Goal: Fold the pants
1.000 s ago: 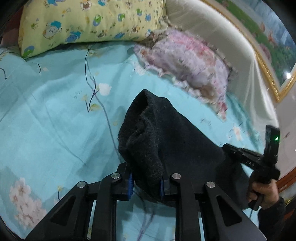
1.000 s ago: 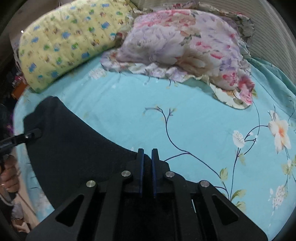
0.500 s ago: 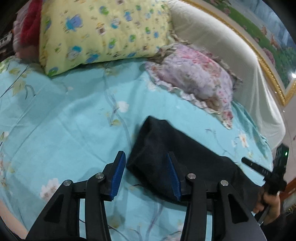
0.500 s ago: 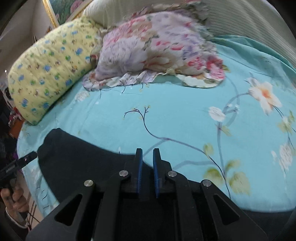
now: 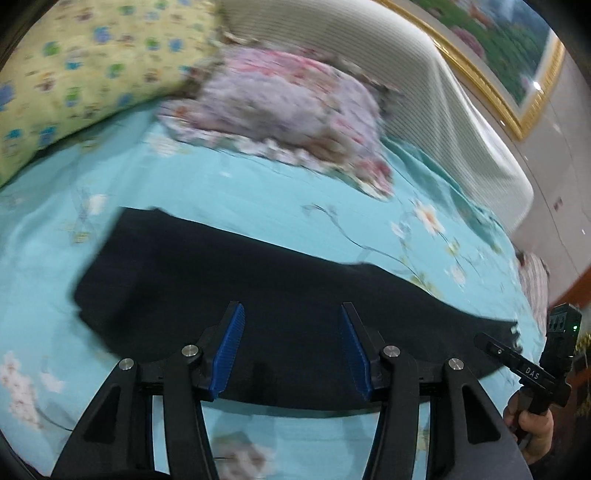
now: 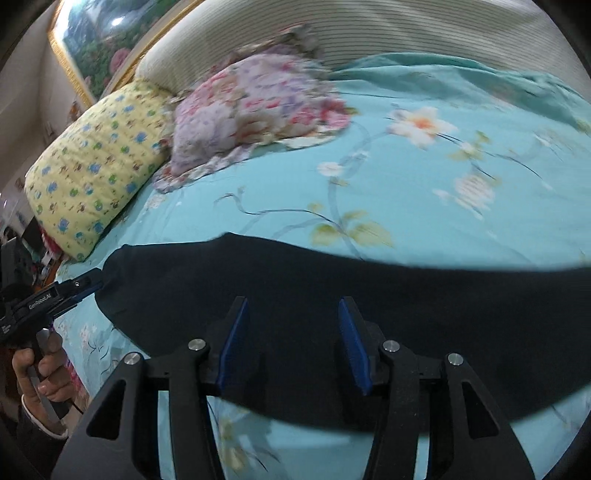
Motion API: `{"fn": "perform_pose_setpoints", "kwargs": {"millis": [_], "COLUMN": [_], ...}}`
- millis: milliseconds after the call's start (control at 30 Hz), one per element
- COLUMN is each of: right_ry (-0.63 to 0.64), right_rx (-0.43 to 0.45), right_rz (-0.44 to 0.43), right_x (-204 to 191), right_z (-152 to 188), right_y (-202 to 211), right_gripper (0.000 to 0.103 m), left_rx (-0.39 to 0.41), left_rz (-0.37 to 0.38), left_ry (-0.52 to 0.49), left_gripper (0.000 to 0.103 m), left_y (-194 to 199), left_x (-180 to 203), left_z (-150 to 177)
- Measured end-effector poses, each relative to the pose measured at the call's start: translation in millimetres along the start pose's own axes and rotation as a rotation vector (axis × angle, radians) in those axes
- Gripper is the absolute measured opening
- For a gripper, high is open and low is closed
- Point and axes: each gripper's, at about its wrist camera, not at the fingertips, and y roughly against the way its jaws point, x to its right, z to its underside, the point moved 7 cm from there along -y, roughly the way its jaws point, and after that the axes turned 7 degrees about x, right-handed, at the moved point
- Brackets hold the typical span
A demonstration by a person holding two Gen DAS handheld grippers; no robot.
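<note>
The black pants (image 5: 280, 295) were laid in a long folded strip on the bed (image 5: 258, 206); further folds remained. Both tongs, left (image 5: 291, 347) and right (image 6: 291, 343), were held wide apart, empty.

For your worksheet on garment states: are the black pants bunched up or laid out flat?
Laid flat: the black pants form one long smooth strip on the bedsheet, neither gripper holding them.

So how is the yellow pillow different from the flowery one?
The yellow pillow has small blue and green cartoon prints; the flowery pillow has pink and purple blooms. The yellow pillow looks plump with plain edges, while the flowery pillow has a frilly edge. Both lie on the blue sheet, by the headboard.
</note>
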Motion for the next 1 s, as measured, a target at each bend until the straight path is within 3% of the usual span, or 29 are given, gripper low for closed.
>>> {"fn": "perform_pose_setpoints", "kwargs": {"millis": [500,1000], "right_ry": [-0.234,-0.421], "right_rx": [0.096,0.18], "right_rz": [0.158,0.224], "right_x": [104.8,171.3], "right_z": [45.8,55.8], "right_y": [92.9,128.9], "right_gripper": [0.052,0.061], "left_rx": [-0.144,-0.217], "left_rz": [0.167,0.24], "left_ry": [-0.209,-0.389], "left_gripper": [0.061,0.069], "left_y": [-52.5,-83.4], "left_x": [137.1,224.3], "left_z": [37.5,55.3]}}
